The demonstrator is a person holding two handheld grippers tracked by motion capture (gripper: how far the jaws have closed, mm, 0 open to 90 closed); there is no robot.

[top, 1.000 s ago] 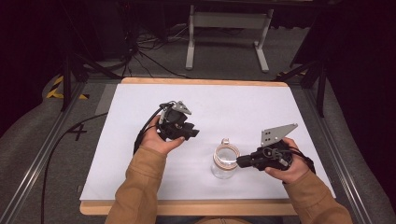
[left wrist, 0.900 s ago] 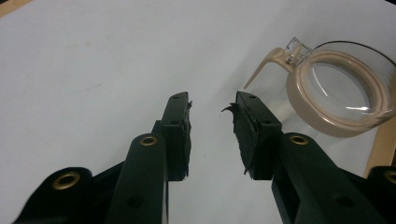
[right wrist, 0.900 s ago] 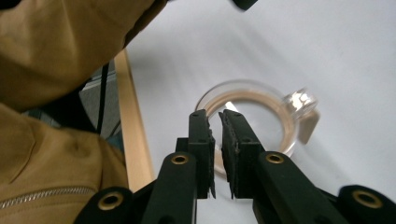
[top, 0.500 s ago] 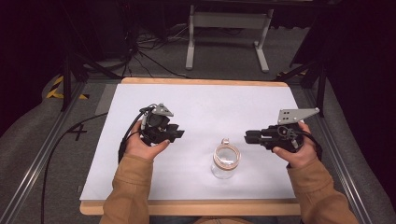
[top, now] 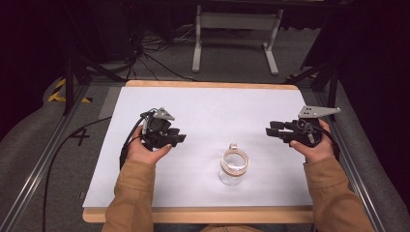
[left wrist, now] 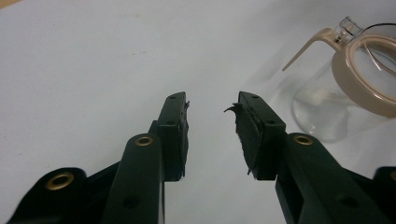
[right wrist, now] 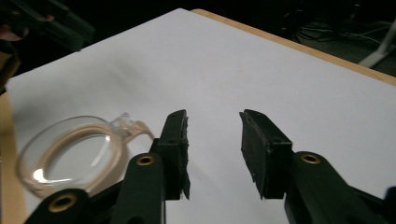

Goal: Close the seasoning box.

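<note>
Holding both claws, left (top: pixel 178 138) and right (top: pixel 271 130), spread wide and empty beside the glass jar (top: pixel 234 168). Could tip it with a bump.

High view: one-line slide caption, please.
Two open hand-held grippers, left and right, flank a lidded glass jar on a white table.

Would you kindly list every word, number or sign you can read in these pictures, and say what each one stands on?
"4": a dark mark on the grey floor left of the table.
No print shows on the glass jar, the left gripper or the right gripper.
</note>
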